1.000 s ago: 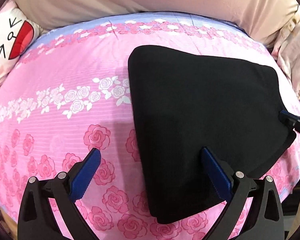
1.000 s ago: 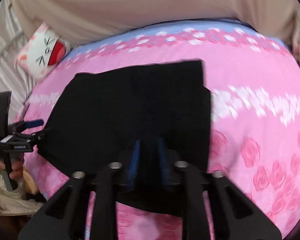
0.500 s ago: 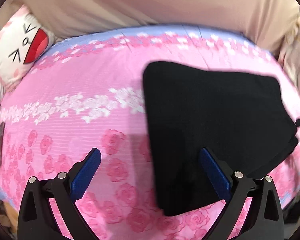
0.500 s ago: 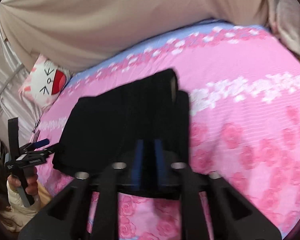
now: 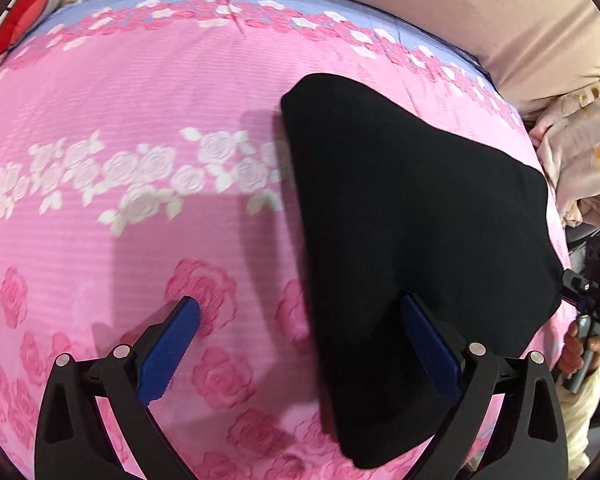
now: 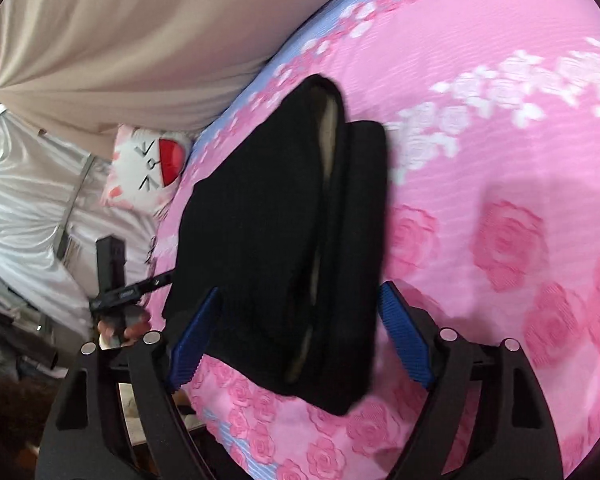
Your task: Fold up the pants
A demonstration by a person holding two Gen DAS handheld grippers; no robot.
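Observation:
The black pants (image 5: pixel 412 240) lie folded in a thick stack on the pink rose-print bedsheet (image 5: pixel 140 100). My left gripper (image 5: pixel 300 308) is open; one blue pad (image 5: pixel 428 344) hovers over the stack's near part, the other over bare sheet. In the right wrist view the pants (image 6: pixel 268 240) show layered edges with a pale lining. My right gripper (image 6: pixel 300 294) has its jaws opening. The stack's near end lies between them, and the pads are clear of the cloth. Each gripper shows at the other view's edge: the right gripper (image 5: pixel 572 286) and the left gripper (image 6: pixel 160 280), each in a hand.
A white cartoon pillow (image 6: pixel 148 168) lies at the head of the bed, against beige drapery (image 6: pixel 120 40). Silvery cloth (image 6: pixel 20 208) hangs beyond the bed's edge. A pile of pale fabric (image 5: pixel 580 160) sits past the far right side.
My right gripper was shut on the pants' near edge; its jaws have spread and let go, and its view has rolled. My left gripper stayed open and tipped further down.

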